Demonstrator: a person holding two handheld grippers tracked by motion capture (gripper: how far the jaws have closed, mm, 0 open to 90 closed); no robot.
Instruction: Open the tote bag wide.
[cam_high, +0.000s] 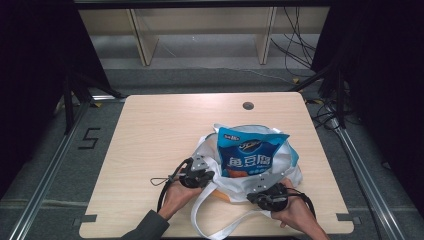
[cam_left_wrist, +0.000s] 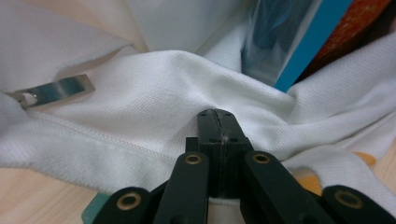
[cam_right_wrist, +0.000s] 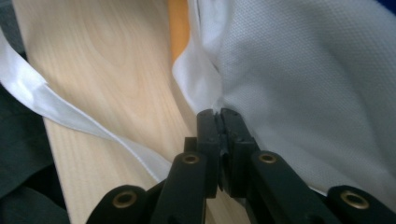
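From above, the pale wood worktop (cam_high: 160, 145) carries my white bag (cam_high: 285, 172) with a blue snack packet (cam_high: 250, 150) poking out; it could tip. Left tool (cam_left_wrist: 217, 125) has pinched the cloth, near a metal tag (cam_left_wrist: 56, 91). Right tool (cam_right_wrist: 218, 122) clamps a thin fold that might slip.

A lab-like recording booth: pale wooden table (cam_high: 165, 130) between black curtains (cam_high: 35, 75), floor rails (cam_high: 45, 175), loose cables (cam_high: 295, 45).
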